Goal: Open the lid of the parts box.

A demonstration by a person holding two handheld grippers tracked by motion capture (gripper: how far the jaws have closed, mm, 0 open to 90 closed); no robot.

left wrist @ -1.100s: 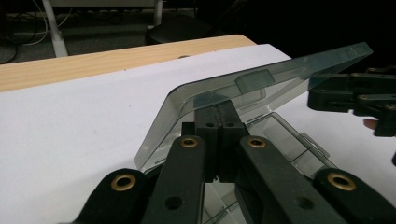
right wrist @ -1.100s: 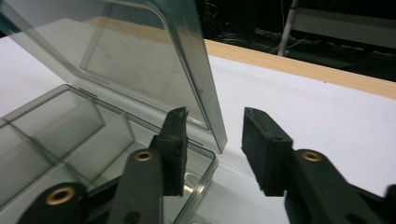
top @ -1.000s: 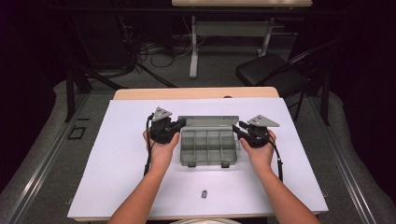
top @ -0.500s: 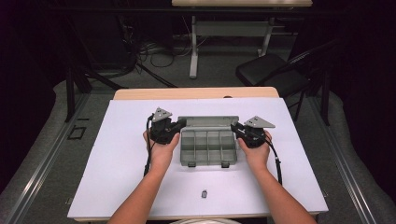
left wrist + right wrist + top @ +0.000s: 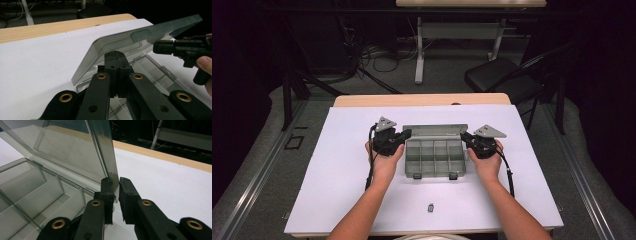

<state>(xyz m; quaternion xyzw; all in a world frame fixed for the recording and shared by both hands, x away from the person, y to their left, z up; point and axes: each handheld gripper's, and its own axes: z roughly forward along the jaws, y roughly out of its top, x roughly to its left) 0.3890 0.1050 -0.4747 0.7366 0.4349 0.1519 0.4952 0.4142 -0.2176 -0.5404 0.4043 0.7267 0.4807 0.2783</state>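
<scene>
A clear grey compartment box (image 5: 434, 159) lies mid-table with its lid (image 5: 435, 130) raised. In the left gripper view the lid (image 5: 140, 37) slants overhead. My left gripper (image 5: 406, 134) is at the box's left end. Its jaws (image 5: 115, 57) are pressed together with nothing between them, their tips just under the lid's edge. My right gripper (image 5: 464, 137) is at the right end. Its jaws have just been closing, and the lid's side edge (image 5: 113, 173) stands between them. In the right gripper view my right gripper (image 5: 115, 184) pinches that edge above the empty compartments (image 5: 30, 187).
A small dark part (image 5: 430, 207) lies on the white tabletop (image 5: 337, 165) near the front edge. Bare wood (image 5: 422, 100) shows at the table's far edge. A black chair (image 5: 502, 75) and a desk frame (image 5: 419, 55) stand beyond it.
My right gripper has edged left toward the box's right end and its jaws have narrowed onto the lid's edge. The left gripper and the box have stayed put.
</scene>
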